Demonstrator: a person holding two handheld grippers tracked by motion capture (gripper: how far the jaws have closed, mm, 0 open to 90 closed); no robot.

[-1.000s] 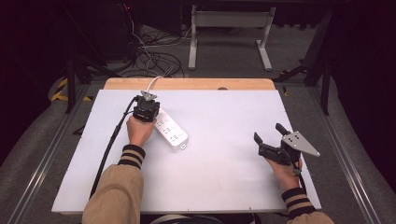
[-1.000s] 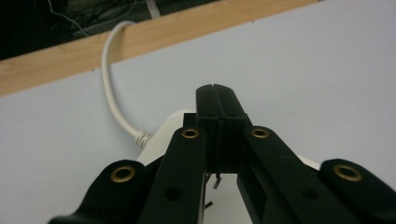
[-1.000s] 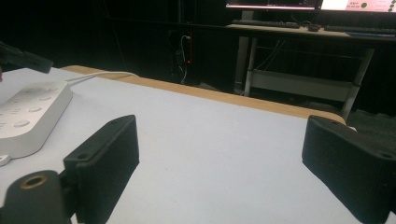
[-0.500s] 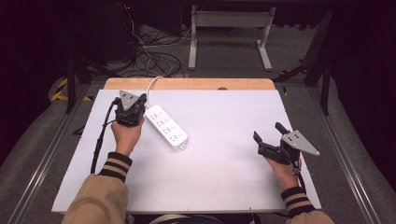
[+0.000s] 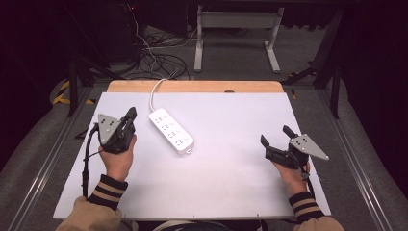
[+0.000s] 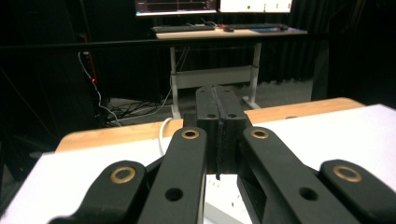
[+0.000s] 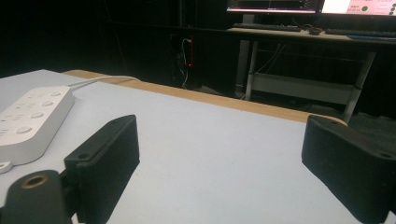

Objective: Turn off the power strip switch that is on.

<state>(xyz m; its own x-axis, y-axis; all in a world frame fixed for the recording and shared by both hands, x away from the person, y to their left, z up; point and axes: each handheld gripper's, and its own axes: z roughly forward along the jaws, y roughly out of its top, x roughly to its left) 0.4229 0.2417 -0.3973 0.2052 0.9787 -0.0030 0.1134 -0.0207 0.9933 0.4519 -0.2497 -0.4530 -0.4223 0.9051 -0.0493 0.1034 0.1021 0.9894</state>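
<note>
A white power strip [image 5: 171,131] lies slanted on the white table top [image 5: 226,183], and its white cable [image 5: 155,91] runs off the far edge. My left gripper [image 5: 131,114] is held just left of the strip, apart from it, with its jaws shut on nothing. In the left gripper view the shut fingertips [image 6: 217,108] point over the far edge, with the strip [image 6: 222,207] low behind them. At the right of the table my right gripper [image 5: 275,135] stands open and empty. In the right gripper view the strip [image 7: 32,116] lies far left of the open gripper [image 7: 224,158].
A bare wooden band [image 5: 192,86] runs along the table's far edge. Behind it are tangled cables [image 5: 154,62] on the floor and a desk frame [image 5: 235,29]. The left gripper's black cable [image 5: 86,159] trails along the table's left side.
My left gripper has moved left and nearer to the person, away from the strip's far end. The strip now lies fully uncovered. The right gripper has stayed put.
</note>
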